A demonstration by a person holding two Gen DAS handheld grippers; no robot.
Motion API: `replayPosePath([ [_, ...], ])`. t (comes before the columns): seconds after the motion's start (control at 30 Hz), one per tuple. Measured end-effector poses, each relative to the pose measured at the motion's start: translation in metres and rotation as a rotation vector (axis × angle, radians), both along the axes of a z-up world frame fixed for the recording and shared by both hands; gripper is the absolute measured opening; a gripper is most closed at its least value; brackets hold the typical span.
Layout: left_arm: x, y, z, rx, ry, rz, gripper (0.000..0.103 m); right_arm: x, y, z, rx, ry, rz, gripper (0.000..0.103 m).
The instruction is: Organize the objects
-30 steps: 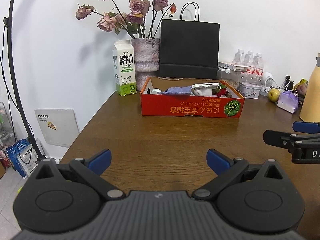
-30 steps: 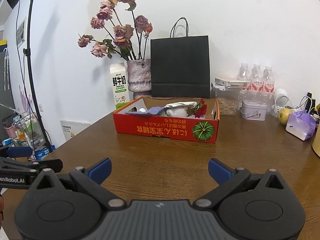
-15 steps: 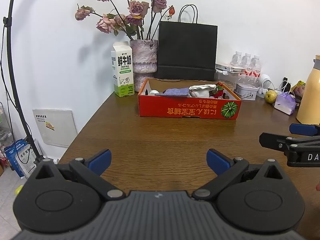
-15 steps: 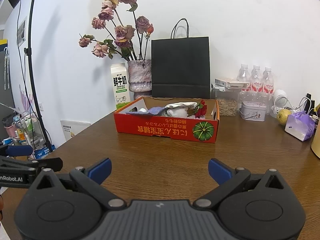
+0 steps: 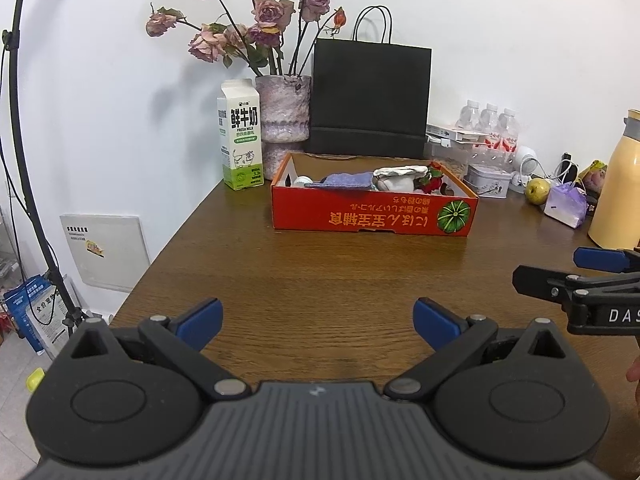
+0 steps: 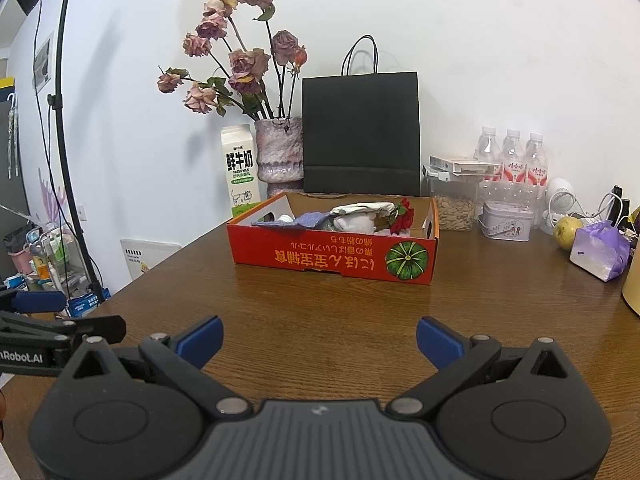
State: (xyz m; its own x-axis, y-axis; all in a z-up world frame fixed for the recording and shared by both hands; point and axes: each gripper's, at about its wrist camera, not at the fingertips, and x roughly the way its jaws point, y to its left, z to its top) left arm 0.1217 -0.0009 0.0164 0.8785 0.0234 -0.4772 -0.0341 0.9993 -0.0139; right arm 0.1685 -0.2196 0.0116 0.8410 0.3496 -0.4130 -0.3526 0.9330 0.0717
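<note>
An orange cardboard box [image 5: 372, 216] [image 6: 332, 256] with a pumpkin picture stands on the wooden table [image 5: 320, 276], far ahead of both grippers. Inside lie a purple cloth [image 5: 344, 181], a white bundle [image 5: 396, 176], a red flower [image 6: 403, 216] and a small white ball [image 5: 303, 180]. My left gripper [image 5: 318, 320] is open and holds nothing, low over the near table. My right gripper [image 6: 320, 338] is open and holds nothing as well. Each gripper shows at the edge of the other's view.
Behind the box stand a milk carton [image 5: 240, 140], a vase of dried roses [image 5: 282, 120] and a black paper bag [image 5: 370, 100]. At the right are water bottles [image 6: 512, 160], a tin [image 6: 506, 222], a pear [image 6: 567, 231], a purple bag [image 6: 600, 252] and a yellow flask [image 5: 618, 184]. The table's left edge drops to the floor.
Both grippers have drawn back a little from the box, which looks smaller in the left wrist view. Jaws stay open.
</note>
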Motion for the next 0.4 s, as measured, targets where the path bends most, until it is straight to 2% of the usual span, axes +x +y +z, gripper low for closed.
replayPosePath([
  [0.4, 0.0, -0.001, -0.0004, -0.011, 0.001, -0.008, 0.103, -0.0019, 0.0002, -0.0012, -0.001, 0.001, -0.002, 0.103],
])
